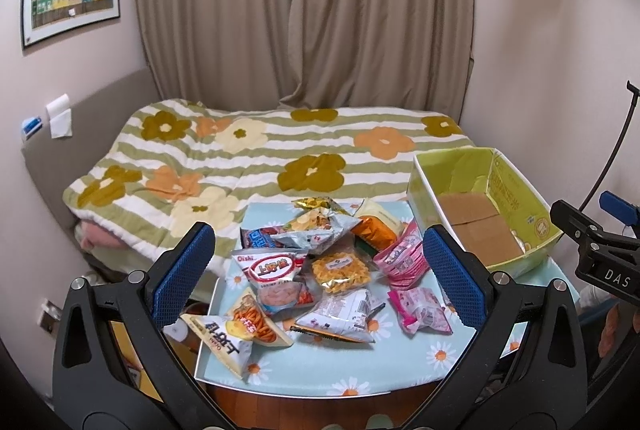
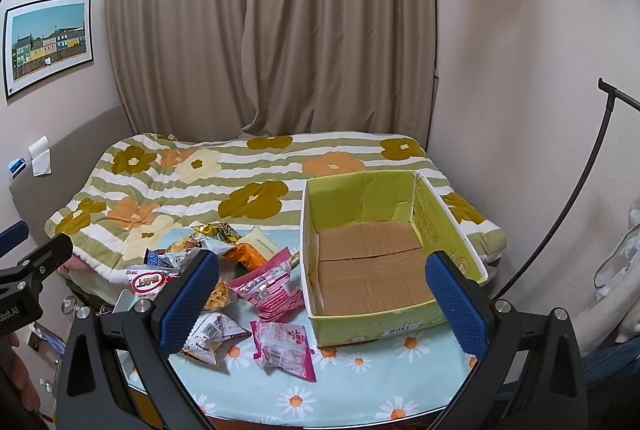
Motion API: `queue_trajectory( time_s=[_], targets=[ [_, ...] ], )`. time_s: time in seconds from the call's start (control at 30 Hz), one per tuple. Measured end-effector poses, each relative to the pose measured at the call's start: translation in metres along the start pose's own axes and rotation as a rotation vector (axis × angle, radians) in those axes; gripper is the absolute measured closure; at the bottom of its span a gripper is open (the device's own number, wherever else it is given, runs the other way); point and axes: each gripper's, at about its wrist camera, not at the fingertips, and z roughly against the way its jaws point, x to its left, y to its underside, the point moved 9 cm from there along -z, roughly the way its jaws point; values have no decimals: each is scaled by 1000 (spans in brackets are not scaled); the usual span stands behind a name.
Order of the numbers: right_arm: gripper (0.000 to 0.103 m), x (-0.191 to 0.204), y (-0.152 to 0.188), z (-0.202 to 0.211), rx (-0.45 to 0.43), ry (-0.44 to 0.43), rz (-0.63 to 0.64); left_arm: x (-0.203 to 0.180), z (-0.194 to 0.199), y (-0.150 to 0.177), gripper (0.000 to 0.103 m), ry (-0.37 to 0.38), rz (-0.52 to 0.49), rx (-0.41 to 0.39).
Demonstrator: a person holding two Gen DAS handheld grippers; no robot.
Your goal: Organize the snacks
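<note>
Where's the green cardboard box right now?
The green cardboard box sits open and empty on the right side of the daisy-print table, just right of the snack pile, its back against the flowered bed quilt.

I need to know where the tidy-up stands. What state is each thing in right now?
left gripper: open, holding nothing
right gripper: open, holding nothing
green box: upright, open-topped, empty
snack packets: heaped loose on the table beside the box, none packed
curtains: drawn shut
</note>
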Motion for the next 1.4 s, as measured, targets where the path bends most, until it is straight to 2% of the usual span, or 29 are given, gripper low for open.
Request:
queue_trajectory(
  time_s=[0.4, 0.7, 0.83, 0.97, 1.1, 1.2, 1.27, 1.4],
  targets=[
    [0, 17, 7, 0, 17, -28, 12, 7, 7, 9, 0, -22, 29, 15],
    [0, 10, 12, -18, 60, -74, 52, 15, 0, 18, 0, -49, 76, 60],
    [0, 21, 29, -40, 123, -163, 87, 29, -10, 41, 0, -81, 117, 121],
    [0, 42, 58, -62, 208, -253, 104, 49, -27, 80, 0, -105, 154, 208],
    [0, 68, 85, -81, 311, -316, 73, 71, -46, 113, 0, -109, 187, 290],
    [0, 85, 96, -92, 356, -334, 55, 89, -61, 129, 0, -108, 191, 334],
    [0, 96, 103, -101, 384, -335, 42, 100, -74, 137, 0, -102, 167, 361],
    [0, 116, 117, -116, 450, -328, -9, 113, -104, 148, 0, -86, 33, 424]
  ],
)
